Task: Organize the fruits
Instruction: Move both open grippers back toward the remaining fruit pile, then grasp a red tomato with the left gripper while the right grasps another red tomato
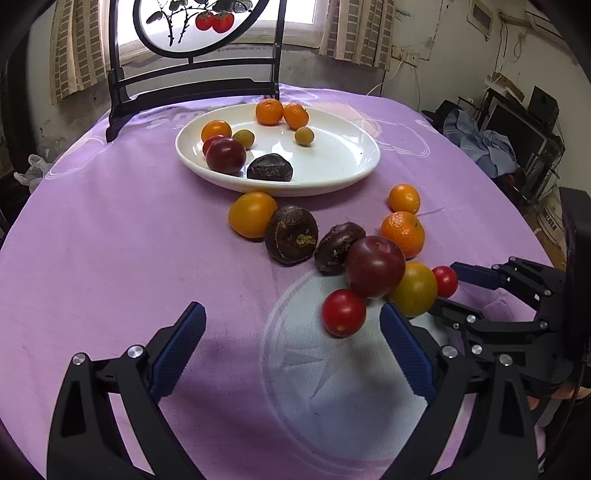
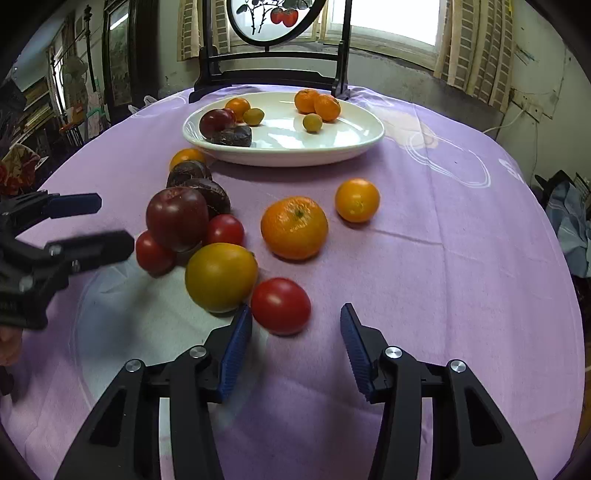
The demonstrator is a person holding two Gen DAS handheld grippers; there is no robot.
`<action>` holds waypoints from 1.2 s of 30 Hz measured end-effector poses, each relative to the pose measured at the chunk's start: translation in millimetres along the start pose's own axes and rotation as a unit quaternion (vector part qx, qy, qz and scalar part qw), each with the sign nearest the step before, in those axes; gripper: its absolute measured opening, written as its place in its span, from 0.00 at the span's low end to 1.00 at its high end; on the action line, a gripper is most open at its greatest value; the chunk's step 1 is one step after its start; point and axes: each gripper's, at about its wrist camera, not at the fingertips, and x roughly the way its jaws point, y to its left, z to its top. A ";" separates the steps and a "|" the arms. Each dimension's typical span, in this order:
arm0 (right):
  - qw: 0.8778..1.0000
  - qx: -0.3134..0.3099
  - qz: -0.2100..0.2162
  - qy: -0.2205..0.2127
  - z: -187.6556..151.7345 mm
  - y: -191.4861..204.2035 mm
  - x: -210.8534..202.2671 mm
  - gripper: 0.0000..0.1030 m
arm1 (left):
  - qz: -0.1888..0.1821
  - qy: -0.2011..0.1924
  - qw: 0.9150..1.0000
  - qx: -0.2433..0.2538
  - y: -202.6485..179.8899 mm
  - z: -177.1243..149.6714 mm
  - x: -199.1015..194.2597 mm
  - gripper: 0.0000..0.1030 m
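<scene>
Far ahead of the tongs, beyond the purple cloth (image 1: 110,229) covering the desk, stands a dark-framed round screen (image 2: 277,22) painted with persimmons, backed by brick-patterned curtains (image 2: 476,44).

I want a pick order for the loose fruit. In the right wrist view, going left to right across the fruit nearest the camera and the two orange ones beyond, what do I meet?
Yellow tomato → red tomato → mandarin → small orange fruit.

Right claw (image 2: 295,332) open — red tomato (image 2: 280,305) near fingertips, touching yellow tomato (image 2: 221,277).
</scene>
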 end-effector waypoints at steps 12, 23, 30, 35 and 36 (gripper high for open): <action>0.999 0.038 0.011 -0.005 -2.9 -10.7 -14.2 0.30 | -0.002 0.011 1.000 0.025 -10.4 -5.3 10.9 0.90; 0.999 0.035 0.005 -0.014 -2.5 -12.4 -19.2 0.30 | -0.010 0.010 0.999 0.048 -17.0 -7.3 23.4 0.28; 0.999 0.040 -0.002 -0.029 -2.7 -15.4 -25.0 0.30 | -0.023 0.013 0.999 0.037 -13.3 -6.4 14.8 0.28; 0.998 0.043 0.000 -0.040 -1.9 -16.9 -28.5 0.30 | -0.034 -0.029 0.998 0.036 -12.0 -2.4 -8.1 0.28; 0.998 0.044 0.001 -0.041 -1.6 -16.8 -28.7 0.30 | -0.038 -0.037 0.998 0.035 -11.5 -1.5 -12.2 0.28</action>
